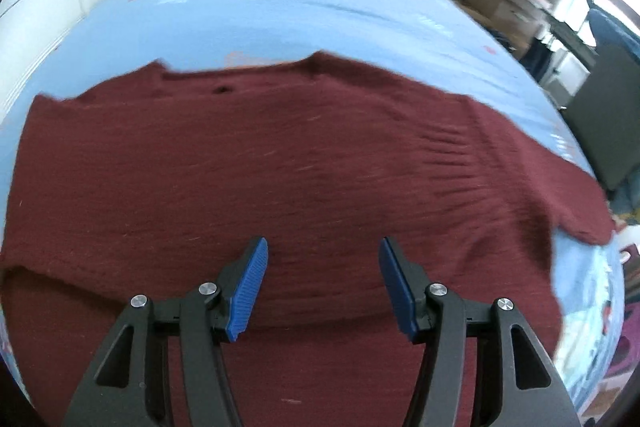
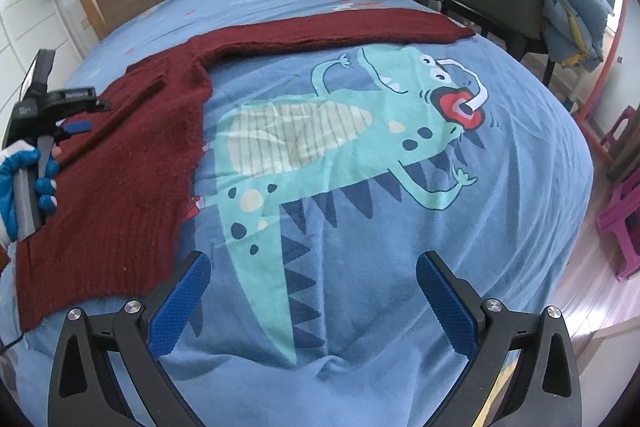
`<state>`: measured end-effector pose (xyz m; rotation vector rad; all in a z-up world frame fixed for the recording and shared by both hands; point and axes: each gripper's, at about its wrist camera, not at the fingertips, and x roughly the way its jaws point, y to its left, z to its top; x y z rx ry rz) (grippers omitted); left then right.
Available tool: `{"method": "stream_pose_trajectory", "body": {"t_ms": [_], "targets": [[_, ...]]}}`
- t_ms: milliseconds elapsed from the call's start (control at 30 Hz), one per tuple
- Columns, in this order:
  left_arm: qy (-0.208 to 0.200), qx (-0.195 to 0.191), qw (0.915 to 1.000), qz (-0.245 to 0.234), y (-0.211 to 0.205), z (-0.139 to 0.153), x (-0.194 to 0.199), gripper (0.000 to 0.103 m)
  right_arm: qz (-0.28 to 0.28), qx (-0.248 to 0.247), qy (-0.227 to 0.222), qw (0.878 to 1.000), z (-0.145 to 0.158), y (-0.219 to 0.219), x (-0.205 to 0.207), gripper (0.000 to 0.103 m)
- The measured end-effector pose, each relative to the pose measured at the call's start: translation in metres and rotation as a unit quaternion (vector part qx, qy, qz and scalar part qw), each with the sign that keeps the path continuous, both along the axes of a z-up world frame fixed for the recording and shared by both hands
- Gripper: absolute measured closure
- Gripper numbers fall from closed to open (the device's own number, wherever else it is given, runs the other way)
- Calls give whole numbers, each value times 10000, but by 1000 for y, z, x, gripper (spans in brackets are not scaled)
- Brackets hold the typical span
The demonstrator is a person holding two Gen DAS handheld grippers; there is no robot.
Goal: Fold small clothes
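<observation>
Left gripper [image 1: 322, 265]: I saw black plastic linkage arms with triangular cut-outs, four round silver pivot screws, and blue ribbed pads [image 1: 250, 287] on the inner faces of both fingers. Right gripper [image 2: 312, 301] was the same build: black arms, silver screws, blue pads [image 2: 178, 307] with a fine knurled texture. From the right wrist view, at far left, I saw the left unit's black camera housing [image 2: 38, 89] with small white lettering I couldn't read, and a grey handle below it. The hand [image 2: 28, 187] on that handle wore a blue-and-white glove. A thin dark cable [image 2: 9, 343] trailed near the lower left edge.
</observation>
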<state>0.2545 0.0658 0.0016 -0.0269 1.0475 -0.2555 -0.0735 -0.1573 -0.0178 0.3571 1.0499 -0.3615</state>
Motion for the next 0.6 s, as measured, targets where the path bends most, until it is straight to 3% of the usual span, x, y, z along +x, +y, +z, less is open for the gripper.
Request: {"method": "stream_pose_trajectory", "body": {"t_ms": [267, 467, 600], "targets": [[-194, 82, 9998, -75, 30, -3, -18, 51, 137, -55, 16, 9999, 3, 10, 8, 0], [-457, 296, 9962, 678, 87, 8, 0, 51, 223, -99, 70, 9997, 1, 19, 15, 0], [-380, 349, 9900, 1312, 134, 6, 15, 51, 336, -123, 83, 9993, 1, 27, 21, 0]]}}
